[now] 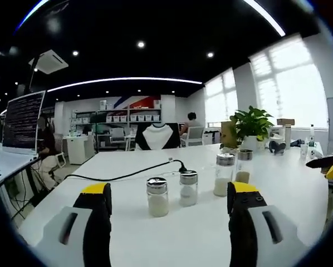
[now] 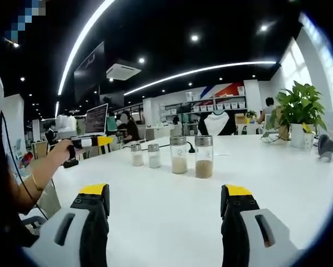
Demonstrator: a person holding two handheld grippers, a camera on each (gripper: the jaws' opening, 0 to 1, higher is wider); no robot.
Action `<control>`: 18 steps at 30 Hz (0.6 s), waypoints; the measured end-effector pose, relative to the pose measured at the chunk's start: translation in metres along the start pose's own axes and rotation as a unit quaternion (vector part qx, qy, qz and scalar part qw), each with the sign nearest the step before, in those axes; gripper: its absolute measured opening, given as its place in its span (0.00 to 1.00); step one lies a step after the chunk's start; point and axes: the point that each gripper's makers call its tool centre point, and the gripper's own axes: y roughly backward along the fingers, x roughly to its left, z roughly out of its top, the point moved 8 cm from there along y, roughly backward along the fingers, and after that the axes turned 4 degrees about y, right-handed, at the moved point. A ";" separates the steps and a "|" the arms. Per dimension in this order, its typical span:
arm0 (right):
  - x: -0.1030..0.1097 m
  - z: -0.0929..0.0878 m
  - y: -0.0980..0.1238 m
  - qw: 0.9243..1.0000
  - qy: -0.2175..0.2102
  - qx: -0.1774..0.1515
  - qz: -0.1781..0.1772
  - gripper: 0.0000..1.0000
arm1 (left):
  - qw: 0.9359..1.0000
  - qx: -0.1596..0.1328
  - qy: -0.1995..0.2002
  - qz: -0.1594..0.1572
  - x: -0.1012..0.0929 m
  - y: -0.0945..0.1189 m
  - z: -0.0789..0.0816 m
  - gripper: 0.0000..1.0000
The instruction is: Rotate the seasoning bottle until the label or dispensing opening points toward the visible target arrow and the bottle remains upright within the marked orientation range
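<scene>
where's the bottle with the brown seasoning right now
In the right gripper view the brown seasoning bottle stands upright on the white table, rightmost of four bottles, next to the tall pale-filled bottle.

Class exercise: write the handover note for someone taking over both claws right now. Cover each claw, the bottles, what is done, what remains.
Left claw: open, empty, above the white table, short of the bottles.
Right claw: open, empty, also short of them.
Four seasoning bottles stand upright in a row: two short, two tall.
No target arrow can be made out.
Done: nothing gripped.
Left: find the arrow, grip the bottle, rotate it, keep it upright.
</scene>
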 end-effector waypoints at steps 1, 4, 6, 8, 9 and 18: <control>0.000 0.000 0.000 1.000 0.000 0.000 -0.001 0.83 | 1.000 0.003 -0.003 -0.003 0.000 -0.003 0.000 0.91; -0.002 -0.001 0.002 1.000 -0.002 0.000 -0.006 0.82 | 1.000 0.007 -0.014 -0.006 0.000 -0.011 0.002 0.91; -0.003 0.000 0.003 1.000 -0.002 -0.002 -0.009 0.82 | 1.000 0.007 -0.015 -0.008 0.001 -0.017 0.004 0.90; -0.003 0.000 0.003 1.000 -0.002 -0.002 -0.011 0.82 | 1.000 -0.003 -0.002 -0.004 0.004 -0.024 0.004 0.89; -0.004 0.001 0.003 1.000 -0.001 -0.002 -0.012 0.82 | 1.000 0.003 0.013 -0.004 0.005 -0.029 0.002 0.88; -0.005 0.002 0.004 1.000 -0.002 -0.002 -0.016 0.82 | 1.000 -0.011 0.016 0.004 0.011 -0.048 0.000 0.89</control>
